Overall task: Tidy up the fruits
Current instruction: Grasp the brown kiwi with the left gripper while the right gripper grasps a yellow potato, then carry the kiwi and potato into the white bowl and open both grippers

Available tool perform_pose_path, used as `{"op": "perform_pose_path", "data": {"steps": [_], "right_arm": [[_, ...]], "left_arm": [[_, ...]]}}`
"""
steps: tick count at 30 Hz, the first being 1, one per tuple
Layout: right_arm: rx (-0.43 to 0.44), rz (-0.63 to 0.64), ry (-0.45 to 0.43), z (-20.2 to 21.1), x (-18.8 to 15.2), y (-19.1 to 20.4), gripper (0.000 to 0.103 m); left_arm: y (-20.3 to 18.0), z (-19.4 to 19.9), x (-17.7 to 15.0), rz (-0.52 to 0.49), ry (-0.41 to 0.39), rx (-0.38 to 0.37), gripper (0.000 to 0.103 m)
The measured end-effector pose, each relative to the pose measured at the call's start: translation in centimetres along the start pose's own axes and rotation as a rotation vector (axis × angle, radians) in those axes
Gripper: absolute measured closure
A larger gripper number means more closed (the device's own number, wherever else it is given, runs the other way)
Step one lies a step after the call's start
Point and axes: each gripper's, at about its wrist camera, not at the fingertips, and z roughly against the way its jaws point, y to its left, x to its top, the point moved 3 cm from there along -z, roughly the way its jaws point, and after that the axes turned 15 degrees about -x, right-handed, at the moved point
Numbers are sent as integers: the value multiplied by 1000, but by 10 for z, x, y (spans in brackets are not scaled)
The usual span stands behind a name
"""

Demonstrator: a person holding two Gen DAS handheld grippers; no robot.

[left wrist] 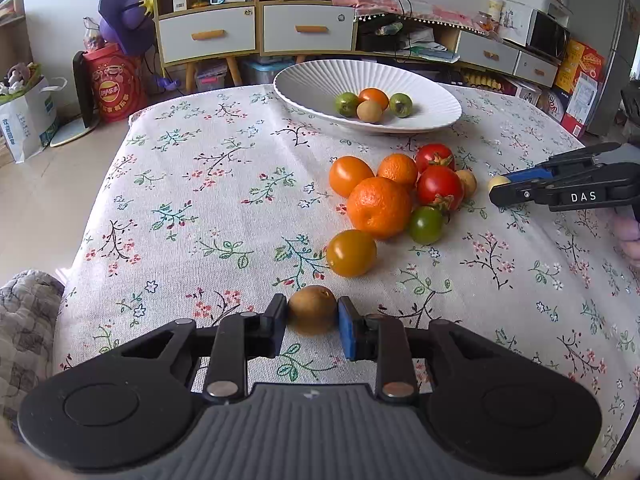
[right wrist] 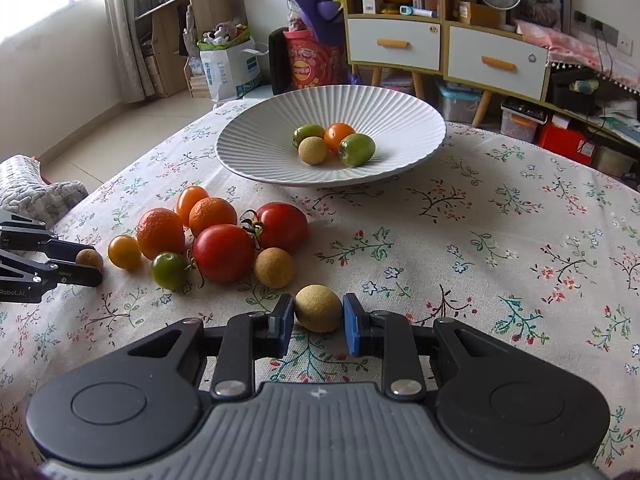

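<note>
My left gripper (left wrist: 313, 316) is shut on a small brown kiwi-like fruit (left wrist: 313, 309) just above the tablecloth; it also shows in the right wrist view (right wrist: 89, 258). My right gripper (right wrist: 318, 312) is shut on a pale tan longan (right wrist: 318, 307), seen at the right in the left wrist view (left wrist: 498, 182). A white ribbed bowl (left wrist: 304, 80) (right wrist: 256, 140) at the far side holds several small fruits. A pile of oranges (left wrist: 378, 206), red tomatoes (right wrist: 224, 252), orange and green tomatoes and another longan (right wrist: 274, 267) lies on the cloth between the grippers.
The floral tablecloth (left wrist: 192, 208) covers a round table. Cabinets with drawers (left wrist: 208, 34), a purple toy, a red snack tub (left wrist: 116, 88) and bags stand beyond the table. A grey quilted cushion (right wrist: 36, 188) lies at the left edge.
</note>
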Motion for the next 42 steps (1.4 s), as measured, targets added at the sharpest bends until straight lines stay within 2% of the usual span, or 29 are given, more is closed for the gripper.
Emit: {"op": "perform_pose_path", "data": {"steps": [14,22,32,42], "right_arm": [[17,-25,-36,7,13,-1,80],[22,-49,-72,10,27,-1,80],[9,-124,-73,-8,56,-15,80],[-30,-147,-70,-35,79,-30,80]], "left_arm": [[-6,7,16,-15,-51,-11,79],[-22,2,36,-33,-91,-43,79],[-42,-25,81,-32,-146,-85,79],[-49,-60,119,-10,-161,-113,79]]}}
